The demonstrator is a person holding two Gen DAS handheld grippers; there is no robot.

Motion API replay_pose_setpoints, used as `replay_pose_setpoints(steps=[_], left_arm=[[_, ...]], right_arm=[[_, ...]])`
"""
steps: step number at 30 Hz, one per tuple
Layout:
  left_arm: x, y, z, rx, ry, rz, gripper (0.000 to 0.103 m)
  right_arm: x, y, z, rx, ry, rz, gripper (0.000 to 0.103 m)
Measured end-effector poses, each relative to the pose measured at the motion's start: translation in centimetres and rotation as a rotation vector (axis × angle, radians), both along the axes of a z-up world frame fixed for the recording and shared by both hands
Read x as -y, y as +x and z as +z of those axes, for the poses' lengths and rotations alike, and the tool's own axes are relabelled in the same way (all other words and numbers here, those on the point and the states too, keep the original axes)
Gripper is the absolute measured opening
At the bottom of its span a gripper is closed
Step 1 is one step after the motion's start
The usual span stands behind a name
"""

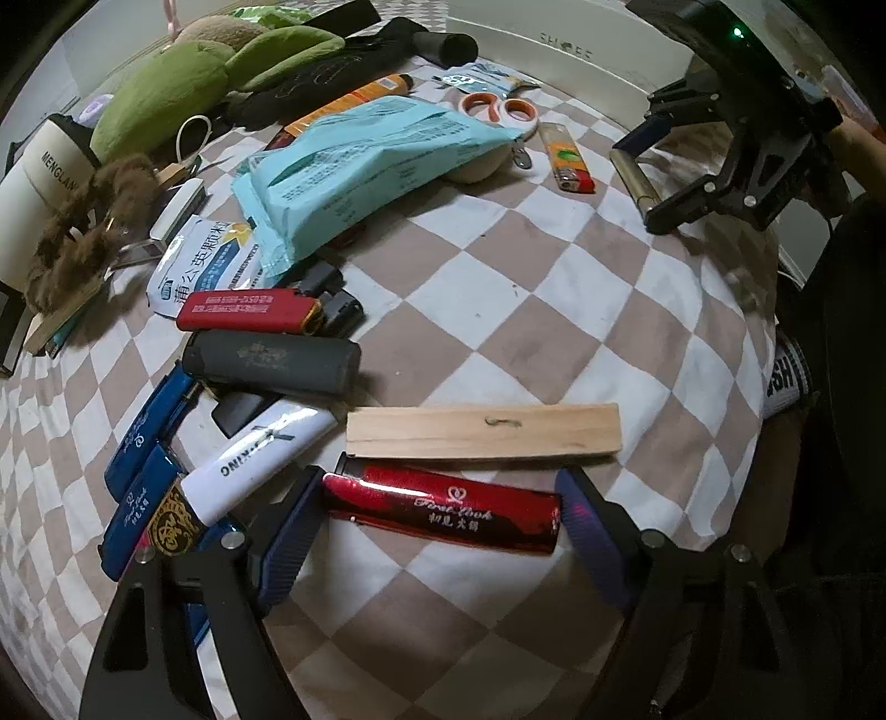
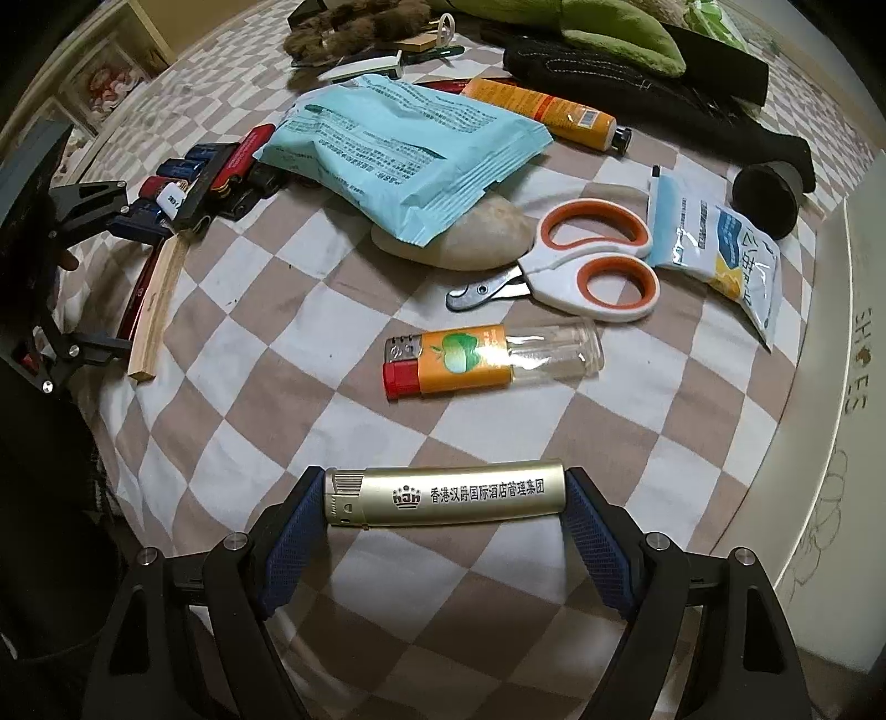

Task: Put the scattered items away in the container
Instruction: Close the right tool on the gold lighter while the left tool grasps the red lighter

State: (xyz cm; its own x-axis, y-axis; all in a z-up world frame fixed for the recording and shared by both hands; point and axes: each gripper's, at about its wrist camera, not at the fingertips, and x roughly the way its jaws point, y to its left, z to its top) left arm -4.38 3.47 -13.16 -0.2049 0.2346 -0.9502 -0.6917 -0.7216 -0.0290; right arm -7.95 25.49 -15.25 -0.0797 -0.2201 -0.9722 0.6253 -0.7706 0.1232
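Observation:
My left gripper (image 1: 443,509) is shut on a shiny red lighter (image 1: 443,512), held lengthwise between the blue pads just above the checkered cloth. A wooden strip (image 1: 482,431) lies right behind it. My right gripper (image 2: 446,498) is shut on a gold lighter (image 2: 446,493); it also shows in the left wrist view (image 1: 637,171). An orange lighter (image 2: 487,357) lies in front of the right gripper. The white shoe box (image 2: 836,387) stands at the right edge, also seen far back in the left wrist view (image 1: 559,50).
Several lighters (image 1: 266,360) lie in a pile at left. A light blue packet (image 1: 376,166) rests on a stone (image 2: 459,238). Scissors (image 2: 587,266), an orange tube (image 2: 542,111), a medicine sachet (image 2: 720,243), a green plush toy (image 1: 183,83) and a brown furry item (image 1: 83,232) lie around.

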Motion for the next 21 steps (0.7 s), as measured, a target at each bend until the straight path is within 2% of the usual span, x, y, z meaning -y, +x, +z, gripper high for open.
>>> replay_pose_setpoints(steps=[3, 6, 10, 12, 17, 21], left_arm=[[-0.1, 0.3, 0.0, 0.002, -0.001, -0.007, 0.084], [-0.4, 0.4, 0.0, 0.000, -0.002, -0.015, 0.084], [-0.7, 0.6, -0.2, -0.013, -0.006, -0.016, 0.084], [-0.7, 0.9, -0.1, -0.017, -0.005, -0.009, 0.084], [-0.9, 1.3, -0.1, -0.034, 0.009, 0.040, 0.083], [0.3, 1.4, 0.7, -0.019, 0.055, 0.099, 0.083]], right_arm=[[-1.9, 0.3, 3.8, 0.000, 0.004, 0.023, 0.084], [-2.3, -0.2, 5.1, -0.003, 0.005, 0.020, 0.084], [-4.6, -3.0, 6.9, -0.007, 0.000, 0.040, 0.084], [-2.3, 0.1, 3.5, -0.004, -0.005, 0.056, 0.084], [-2.3, 0.7, 4.0, -0.017, -0.001, 0.043, 0.084], [-2.5, 0.7, 4.2, -0.016, -0.002, 0.029, 0.084]])
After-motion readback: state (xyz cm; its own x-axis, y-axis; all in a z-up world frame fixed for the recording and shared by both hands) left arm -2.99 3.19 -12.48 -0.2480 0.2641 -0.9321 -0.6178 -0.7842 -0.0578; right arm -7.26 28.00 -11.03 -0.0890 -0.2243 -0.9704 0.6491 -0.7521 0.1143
